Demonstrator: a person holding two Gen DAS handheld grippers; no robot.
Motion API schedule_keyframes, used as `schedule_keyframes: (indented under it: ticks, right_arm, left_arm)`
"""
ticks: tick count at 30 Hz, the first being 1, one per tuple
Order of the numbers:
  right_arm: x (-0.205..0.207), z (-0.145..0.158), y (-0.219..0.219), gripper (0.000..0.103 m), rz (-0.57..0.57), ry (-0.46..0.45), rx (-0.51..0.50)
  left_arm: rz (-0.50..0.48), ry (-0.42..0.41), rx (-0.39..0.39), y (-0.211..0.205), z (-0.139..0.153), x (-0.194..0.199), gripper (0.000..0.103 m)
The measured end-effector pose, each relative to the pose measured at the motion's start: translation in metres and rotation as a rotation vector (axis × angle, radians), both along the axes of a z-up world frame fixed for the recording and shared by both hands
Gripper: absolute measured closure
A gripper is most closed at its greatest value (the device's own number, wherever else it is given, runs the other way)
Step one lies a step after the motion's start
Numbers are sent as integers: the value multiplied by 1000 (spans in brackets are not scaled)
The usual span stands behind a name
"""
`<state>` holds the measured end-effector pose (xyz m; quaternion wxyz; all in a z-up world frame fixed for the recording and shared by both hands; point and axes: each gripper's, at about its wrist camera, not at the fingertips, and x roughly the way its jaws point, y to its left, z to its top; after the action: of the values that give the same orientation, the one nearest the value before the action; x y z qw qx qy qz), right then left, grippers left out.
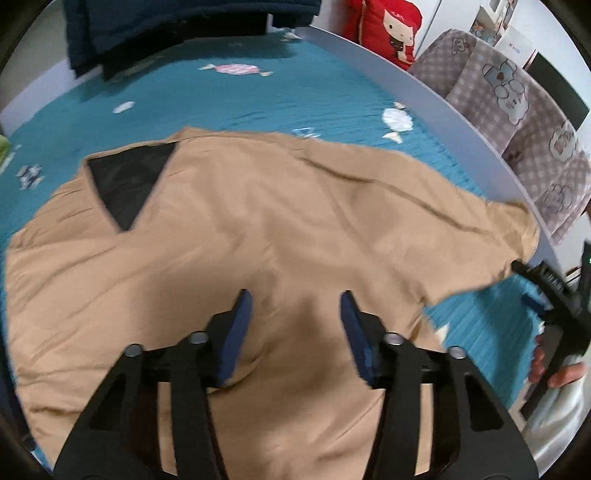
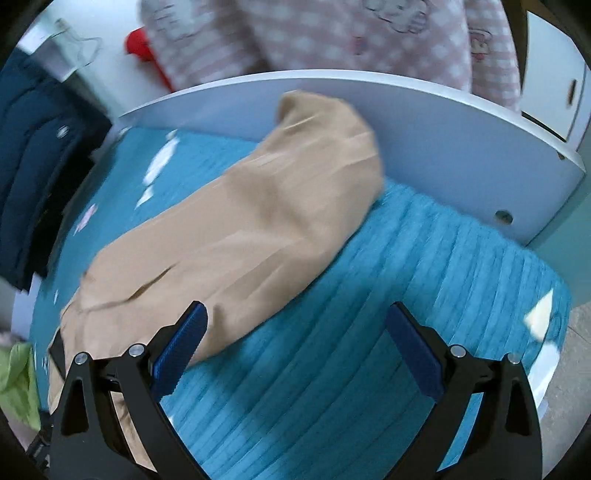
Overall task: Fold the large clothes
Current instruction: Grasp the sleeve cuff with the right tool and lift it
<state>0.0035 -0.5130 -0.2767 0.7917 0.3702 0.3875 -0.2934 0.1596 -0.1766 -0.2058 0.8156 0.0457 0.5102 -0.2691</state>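
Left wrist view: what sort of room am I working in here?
Most likely a bedroom: the tan garment lies on a bed with a teal bedspread, a red cartoon cushion sits beyond the bed's edge, and dark clothes hang nearby.

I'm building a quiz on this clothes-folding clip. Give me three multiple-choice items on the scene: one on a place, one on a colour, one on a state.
1. Where does the tan garment lie?
A. on the blue bedspread
B. on a chair
C. on the floor

2. What colour is the triangular patch on the garment?
A. red
B. black
C. white

3. How do the right tongs stand?
A. clamped on a sleeve
C. holding a hanger
B. open, nothing between the pads

Answers:
1 A: bedspread shows all round the garment.
2 B: the patch is dark against the tan.
3 B: only bedspread shows in the gap; the sleeve lies beside the left pad.
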Motion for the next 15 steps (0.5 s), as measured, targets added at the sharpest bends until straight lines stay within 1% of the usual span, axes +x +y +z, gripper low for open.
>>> schedule_keyframes:
  ticks: [1, 3, 5, 7, 9, 10, 11, 12, 13, 14, 15]
  right_arm:
    - [1, -1, -5, 9, -8, -7, 1]
    - [4, -1, -13, 9, -19, -13, -2]
    - [9, -1, -20, 8, -28, -16, -19]
    - [15, -1, -26, 8, -45, -14, -40]
    - [19, -2, -33, 8, -71, -38, -67]
    - [19, -3, -36, 10, -84, -47, -77]
    - [19, -5, -40, 27, -103, -41, -90]
    - [21, -5, -44, 44, -103, -36, -91]
    - [21, -3, -46, 81, -78, -71, -67]
    - [18, 0, -45, 90, -69, -111, -56]
    - [13, 8, -42, 90, -74, -150, -73]
  left_arm:
    - [-9, 8, -20, -7, -1, 2, 62]
    - [-22, 28, -36, -21, -6, 8, 75]
    - [-28, 67, -40, -35, -15, 17, 80]
    - [-25, 99, -41, -45, -26, 26, 83]
    - [-29, 127, -35, -53, -40, 30, 84]
    - [-31, 136, -13, -58, -51, 32, 84]
    - [-34, 137, 10, -61, -59, 32, 85]
    - [-40, 111, 22, -64, -65, 30, 85]
    - [-47, 84, 27, -65, -64, 28, 85]
    - [-52, 75, 36, -66, -64, 27, 85]
    - [-56, 70, 43, -68, -64, 26, 85]
